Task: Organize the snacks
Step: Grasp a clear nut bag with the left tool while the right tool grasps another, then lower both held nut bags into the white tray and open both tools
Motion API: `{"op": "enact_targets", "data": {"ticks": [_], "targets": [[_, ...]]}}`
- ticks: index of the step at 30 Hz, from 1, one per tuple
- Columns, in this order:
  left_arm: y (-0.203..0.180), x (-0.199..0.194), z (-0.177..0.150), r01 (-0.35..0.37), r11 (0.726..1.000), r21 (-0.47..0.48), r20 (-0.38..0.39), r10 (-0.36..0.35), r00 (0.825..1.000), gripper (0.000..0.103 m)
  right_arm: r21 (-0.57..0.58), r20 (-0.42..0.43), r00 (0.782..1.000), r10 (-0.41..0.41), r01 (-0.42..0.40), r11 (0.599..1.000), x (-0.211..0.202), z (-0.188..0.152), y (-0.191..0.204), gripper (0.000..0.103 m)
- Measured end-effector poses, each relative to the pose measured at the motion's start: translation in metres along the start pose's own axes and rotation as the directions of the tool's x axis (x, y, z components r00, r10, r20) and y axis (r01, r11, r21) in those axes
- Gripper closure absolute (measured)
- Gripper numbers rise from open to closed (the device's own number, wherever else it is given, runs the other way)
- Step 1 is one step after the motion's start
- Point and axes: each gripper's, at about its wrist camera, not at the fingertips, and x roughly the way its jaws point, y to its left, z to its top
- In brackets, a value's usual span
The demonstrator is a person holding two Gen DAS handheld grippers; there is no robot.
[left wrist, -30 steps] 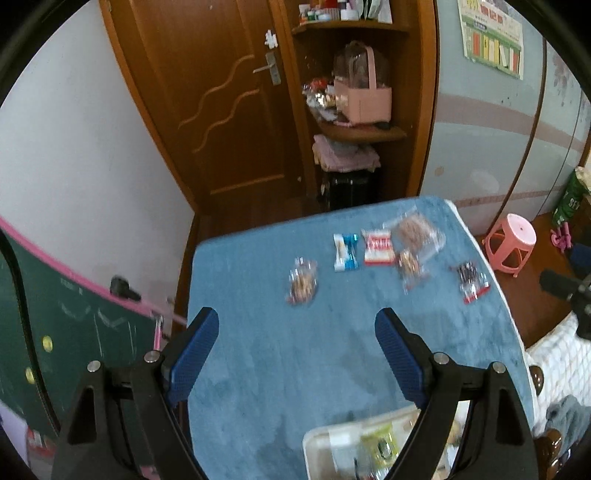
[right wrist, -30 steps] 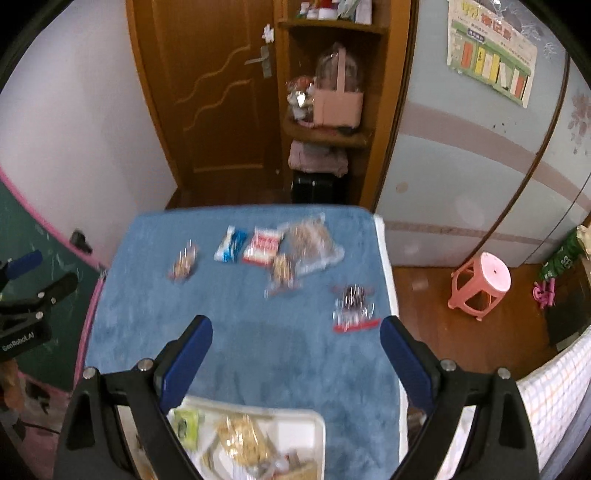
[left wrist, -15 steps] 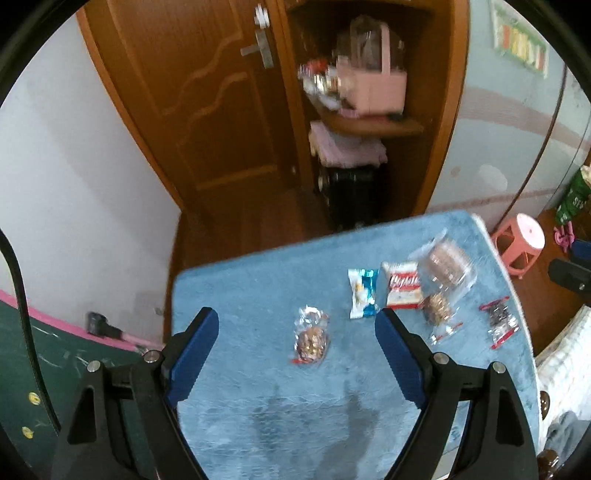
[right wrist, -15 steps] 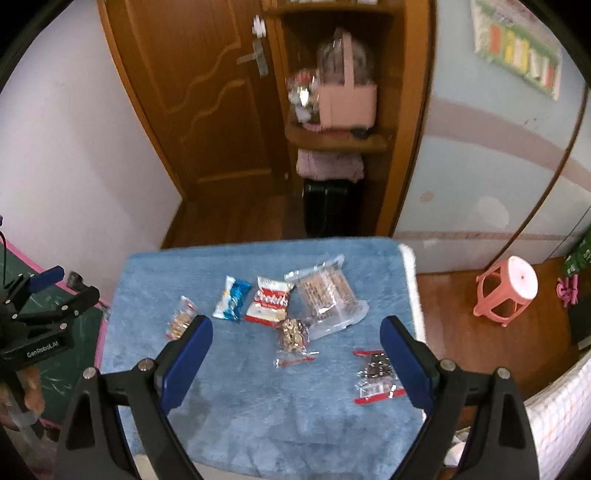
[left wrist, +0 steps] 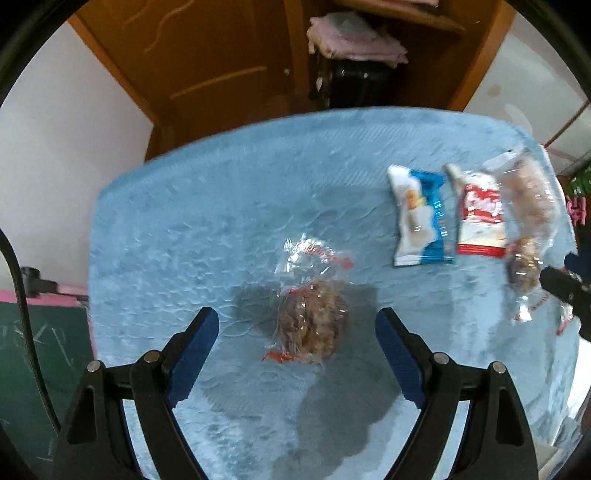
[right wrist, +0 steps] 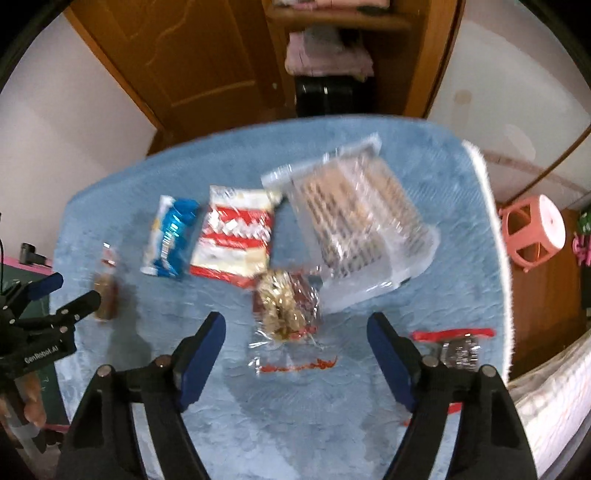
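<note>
left gripper (left wrist: 297, 321) fingers spread, astride clear nut bag (left wrist: 312, 325) on blue desk (left wrist: 184, 221) | right gripper (right wrist: 295, 325) fingers spread, astride second nut bag (right wrist: 284, 306) | beyond: blue packet (right wrist: 170, 236), red-white packet (right wrist: 234, 240), clear cracker bag (right wrist: 354, 218)

Wooden door (left wrist: 192, 55), perhaps shelves (right wrist: 343, 22) beside

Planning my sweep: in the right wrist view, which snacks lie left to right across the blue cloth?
Small clear nut bag → blue-white packet → red-white packet → large clear biscuit bag → dark snack bag with red strip. The nut bag between the claw fingers overlaps, so I left it out.
</note>
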Motion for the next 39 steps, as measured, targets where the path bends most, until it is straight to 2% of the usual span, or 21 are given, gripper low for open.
{"op": "enact_targets", "data": {"ticks": [4,9,10,11,14,16,22,23,24,31,35,39], "targets": [[0.004,0.021,0.002,0.015,1.0,-0.02,-0.031,-0.015,0.999,0.017,0.01,-0.032,0.999,-0.008,0.009,1.0,0.022,-0.003,0.001,0.026],[0.003,0.036,0.001,0.015,1.0,-0.025,-0.05,-0.016,0.999,0.017,0.038,-0.059,0.998,0.033,-0.03,0.999,0.037,-0.004,0.002,0.039],[0.003,0.039,0.0,0.022,0.999,-0.03,-0.056,-0.024,0.998,0.02,0.043,-0.055,0.998,0.041,-0.039,0.998,0.038,-0.005,0.002,0.039],[0.004,0.042,-0.002,0.032,0.999,-0.037,-0.064,-0.034,0.997,0.03,0.038,-0.046,0.998,0.037,-0.036,0.999,0.037,-0.006,0.004,0.041],[0.005,0.046,-0.004,0.071,0.996,-0.051,-0.073,-0.074,0.995,0.047,0.015,-0.034,0.999,0.023,-0.023,1.0,0.034,-0.009,0.009,0.047],[0.004,0.043,-0.007,0.07,0.997,-0.042,-0.061,-0.072,0.996,0.054,0.008,-0.027,0.999,0.025,-0.024,1.0,0.03,-0.011,0.01,0.053],[0.003,0.028,-0.024,0.042,0.999,0.002,-0.048,-0.042,0.998,0.057,0.003,-0.034,0.999,0.022,-0.022,1.0,0.02,-0.016,0.012,0.055],[0.003,0.024,-0.028,0.037,0.999,0.008,-0.045,-0.036,0.998,0.057,0.003,-0.036,0.999,0.026,-0.026,1.0,0.018,-0.018,0.012,0.06],[0.0,0.019,-0.03,0.033,0.999,0.016,-0.039,-0.032,0.999,0.057,0.004,-0.036,0.999,0.029,-0.029,1.0,0.013,-0.02,0.009,0.065],[-0.007,-0.051,-0.058,0.047,0.998,0.037,0.048,-0.048,0.998,0.057,0.015,-0.002,0.997,0.071,-0.071,0.997,-0.023,-0.033,-0.003,0.066],[-0.005,-0.104,-0.07,0.074,0.997,0.035,0.106,-0.077,0.991,0.057,0.006,0.051,0.993,0.104,-0.104,0.995,-0.062,-0.043,-0.006,0.066],[-0.009,-0.165,-0.089,0.098,0.994,0.04,0.174,-0.104,0.979,0.057,-0.016,0.126,0.98,0.152,-0.151,0.988,-0.113,-0.059,-0.007,0.066]]}}
